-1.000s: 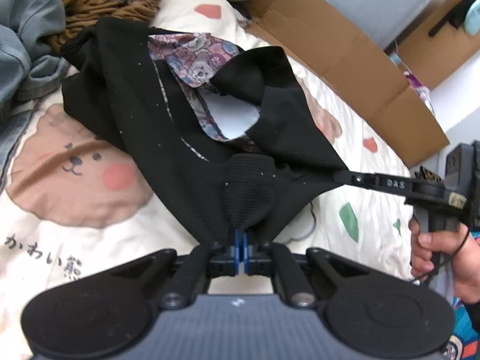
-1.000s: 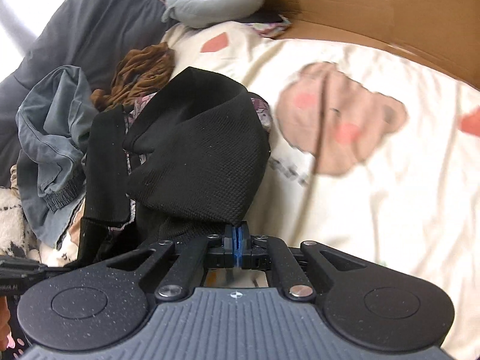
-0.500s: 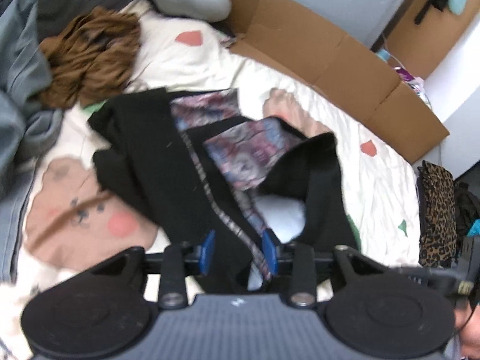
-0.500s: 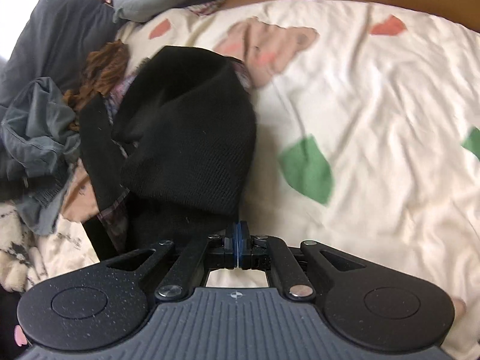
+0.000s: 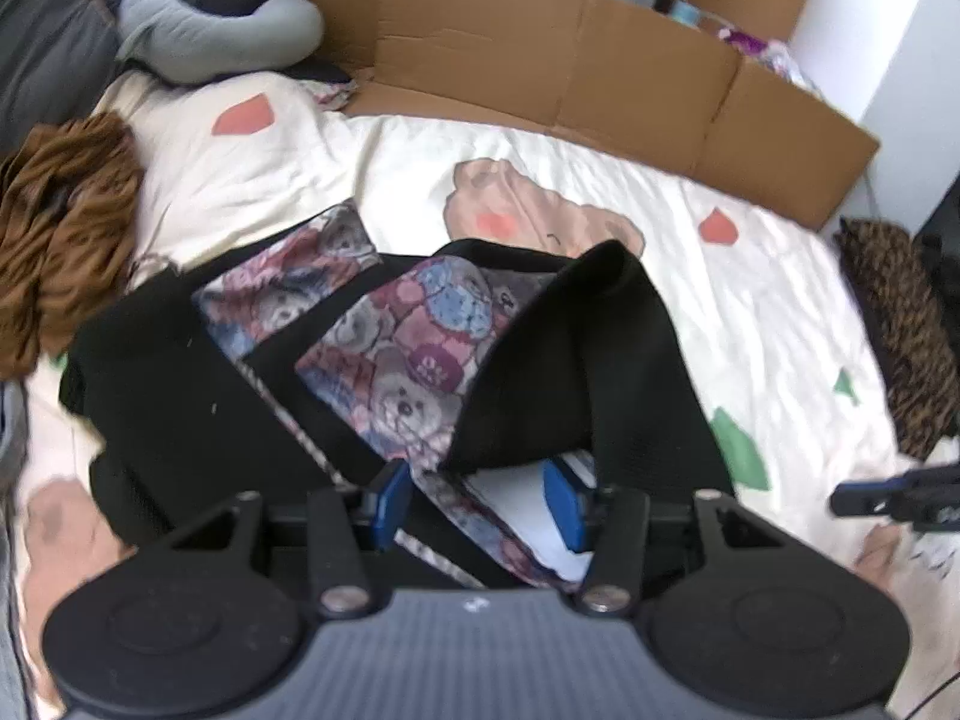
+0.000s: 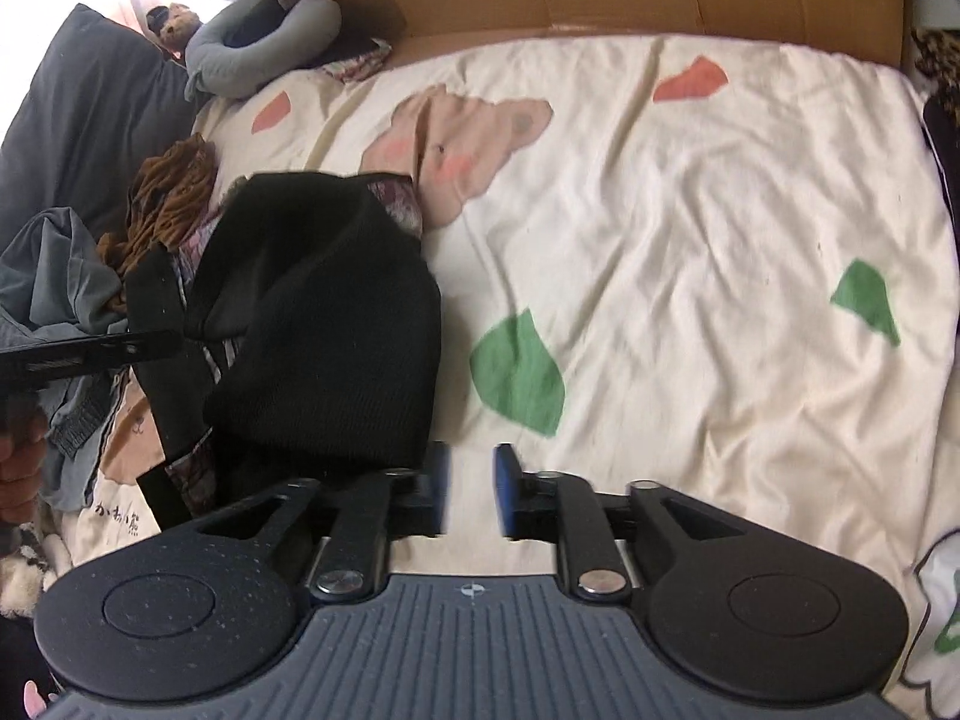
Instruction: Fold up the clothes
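Black knit garment with bear-print lining point(image 5: 180, 396) lies crumpled on the cream cartoon-print bed cover point(image 6: 690, 276), left of centre. Left claw point(image 5: 477, 501) released, jaws just opened; garment edge lies loose between them. Right claw point(image 6: 471, 489) released, jaws just opened, empty, just beside the garment's black fold.

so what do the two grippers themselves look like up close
Both match: the left gripper and right gripper have blue pads on black linkage arms with silver pivot screws, two round black discs either side, and a ribbed dark grey body bearing a small white mark at centre.
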`<state>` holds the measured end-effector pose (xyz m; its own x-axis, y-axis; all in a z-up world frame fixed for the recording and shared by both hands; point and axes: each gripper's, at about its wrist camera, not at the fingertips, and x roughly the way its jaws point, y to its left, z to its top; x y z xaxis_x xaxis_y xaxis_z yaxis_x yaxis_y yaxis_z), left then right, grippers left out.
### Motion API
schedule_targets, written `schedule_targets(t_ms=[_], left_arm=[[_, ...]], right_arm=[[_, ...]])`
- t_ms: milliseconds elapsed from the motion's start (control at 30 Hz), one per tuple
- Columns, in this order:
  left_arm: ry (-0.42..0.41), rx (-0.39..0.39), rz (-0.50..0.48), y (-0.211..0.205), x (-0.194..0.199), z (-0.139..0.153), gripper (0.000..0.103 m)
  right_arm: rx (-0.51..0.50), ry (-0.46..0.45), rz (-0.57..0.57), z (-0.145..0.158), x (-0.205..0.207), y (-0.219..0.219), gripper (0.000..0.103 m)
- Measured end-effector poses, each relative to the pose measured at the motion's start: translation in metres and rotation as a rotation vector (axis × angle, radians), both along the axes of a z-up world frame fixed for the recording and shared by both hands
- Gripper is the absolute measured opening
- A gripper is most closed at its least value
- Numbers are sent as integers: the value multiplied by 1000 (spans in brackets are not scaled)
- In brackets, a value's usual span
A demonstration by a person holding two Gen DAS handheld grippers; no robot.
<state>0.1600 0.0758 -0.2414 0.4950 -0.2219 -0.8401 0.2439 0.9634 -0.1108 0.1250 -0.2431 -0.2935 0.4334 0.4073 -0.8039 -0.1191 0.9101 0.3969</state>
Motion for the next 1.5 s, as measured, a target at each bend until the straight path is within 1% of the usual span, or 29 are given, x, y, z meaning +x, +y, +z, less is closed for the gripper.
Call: schedule_targets(t_ms=[67, 133, 167, 333, 467, 500, 533, 633, 700, 800, 833, 900, 933, 967, 1100, 1167, 1367, 1433, 1500], left_arm=[[-7, 29, -25, -1, 6, -4, 52], [-15, 56, -50, -2, 11, -8, 52], [-19, 71, -65, -2, 13, -11, 52], [-53, 154, -172, -6, 16, -23, 52], [-157, 294, -323, -14, 4, -37, 53], [-166, 320, -348, -15, 2, -42, 52], [-168, 331, -360, -15, 2, -44, 51], [-179, 349, -383, -16, 0, -48, 46], [-181, 355, -395, -17, 0, -51, 33], [-174, 348, -406, -16, 1, -52, 21], [-178, 349, -410, -16, 0, -51, 18], [-188, 347, -413, -16, -1, -49, 6], [-193, 344, -413, -16, -1, -47, 4], [-202, 340, -413, -16, -2, -44, 2], [-231, 339, -435, -20, -5, -31, 1], [-246, 344, -453, -22, -8, -23, 1], [-290, 328, -514, -34, -17, 9, 1], [-303, 312, -541, -40, -22, 19, 1], [-306, 289, -564, -46, -26, 28, 1]], right_arm=[[10, -7, -13, 3, 3, -1, 31], [21, -15, -27, 5, 6, -3, 41], [26, -18, -33, 7, 8, -4, 44], [39, -31, -46, 11, 18, 1, 45], [37, -50, -26, 16, 25, 9, 48], [40, -54, -20, 17, 26, 11, 52], [42, -58, -13, 18, 28, 14, 52], [45, -70, 14, 21, 31, 22, 53], [41, -80, 37, 23, 33, 28, 53], [41, -91, 67, 27, 36, 38, 53], [41, -95, 76, 29, 37, 41, 54], [41, -106, 96, 33, 40, 48, 54], [40, -113, 106, 35, 42, 51, 54], [39, -121, 116, 37, 43, 54, 55], [35, -155, 152, 50, 49, 65, 57], [38, -166, 167, 56, 52, 70, 61], [14, -192, 230, 71, 56, 85, 64], [-1, -207, 253, 76, 55, 87, 70], [-16, -222, 276, 82, 54, 89, 74]])
